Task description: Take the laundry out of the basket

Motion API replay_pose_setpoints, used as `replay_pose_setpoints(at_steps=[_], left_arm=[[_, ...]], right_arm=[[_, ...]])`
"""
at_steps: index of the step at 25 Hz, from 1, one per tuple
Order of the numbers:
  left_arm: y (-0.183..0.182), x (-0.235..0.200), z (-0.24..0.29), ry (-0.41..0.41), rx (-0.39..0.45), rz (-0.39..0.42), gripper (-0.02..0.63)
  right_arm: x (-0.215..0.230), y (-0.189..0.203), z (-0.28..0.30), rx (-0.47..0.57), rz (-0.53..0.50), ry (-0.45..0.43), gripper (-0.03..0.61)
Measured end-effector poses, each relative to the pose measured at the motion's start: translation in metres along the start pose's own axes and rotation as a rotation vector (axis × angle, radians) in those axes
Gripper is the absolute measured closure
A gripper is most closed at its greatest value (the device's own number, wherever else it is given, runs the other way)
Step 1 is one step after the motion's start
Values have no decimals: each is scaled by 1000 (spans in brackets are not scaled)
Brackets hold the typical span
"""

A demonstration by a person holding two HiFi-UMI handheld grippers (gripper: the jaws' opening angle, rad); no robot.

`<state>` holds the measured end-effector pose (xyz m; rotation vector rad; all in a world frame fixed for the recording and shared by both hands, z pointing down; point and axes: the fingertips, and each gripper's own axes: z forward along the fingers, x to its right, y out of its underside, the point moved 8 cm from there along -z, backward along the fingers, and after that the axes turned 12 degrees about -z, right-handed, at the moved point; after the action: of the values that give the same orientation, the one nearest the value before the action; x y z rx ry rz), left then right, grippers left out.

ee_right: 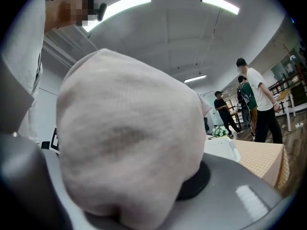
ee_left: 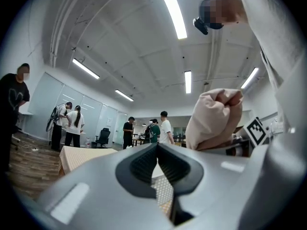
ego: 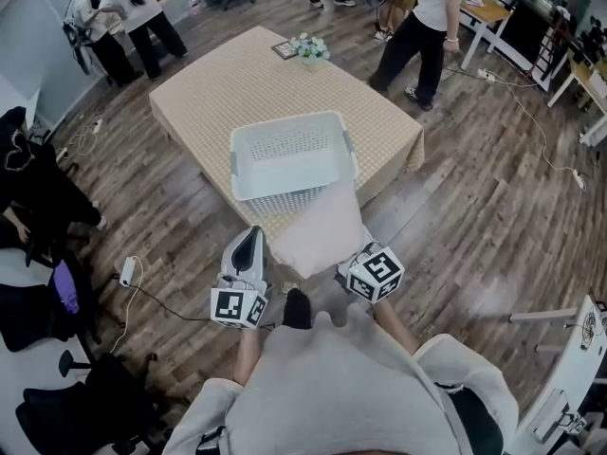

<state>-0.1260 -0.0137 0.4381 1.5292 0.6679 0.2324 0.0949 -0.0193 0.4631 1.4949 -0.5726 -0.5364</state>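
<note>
- While R claw (ego: 353, 265) is clamped on a pale pink cloth (ego: 321, 230), its jaws stand only partly apart, w/ the fabric bunched thick between them & swelling over most of the right gripper view.
- Cloth is outside the white basket (ego: 289, 119). It spreads from in front of the basket's near wall, past the worktop (ego: 209, 83) edge & down to R claw, close to the person's chest.
- L claw (ego: 250, 239) holds nothing; its jaw tips are together, pads meeting, plain in the left gripper view.
- L claw points up & away from the person, just left of the cloth's lower edge; can't tell if it touches.
- Both claws sit low in head view, side by side, w/ the cloth's lower end between them.
- Basket stands upright at the worktop's near end, on a checked cover; mesh walls, grey handles at the sides.
- Small flower bunch (ego: 309, 47) sits at the worktop's far end, well apart from the basket.
- Wood floor (ego: 474, 207) lies all round; several people stand in the bkgd beyond the worktop.
</note>
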Motion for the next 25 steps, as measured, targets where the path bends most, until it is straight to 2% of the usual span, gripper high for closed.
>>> replay_pose_setpoints(at_steps=[5,12,16,25], left_arm=[[15,38,-23,23,-9,-23,604],[31,88,-38,98,-16,-20,604],[33,99,-47,102,-10,-23,604],[33,105,-62,84,7,-27,604]], right_arm=[[-25,11,-48,-23,-5,3,407],[-37,22,-112,-16,9,70,407],[-40,21,-125,-22,-2,82,407],[-54,19,-129,-26,-22,48,407]])
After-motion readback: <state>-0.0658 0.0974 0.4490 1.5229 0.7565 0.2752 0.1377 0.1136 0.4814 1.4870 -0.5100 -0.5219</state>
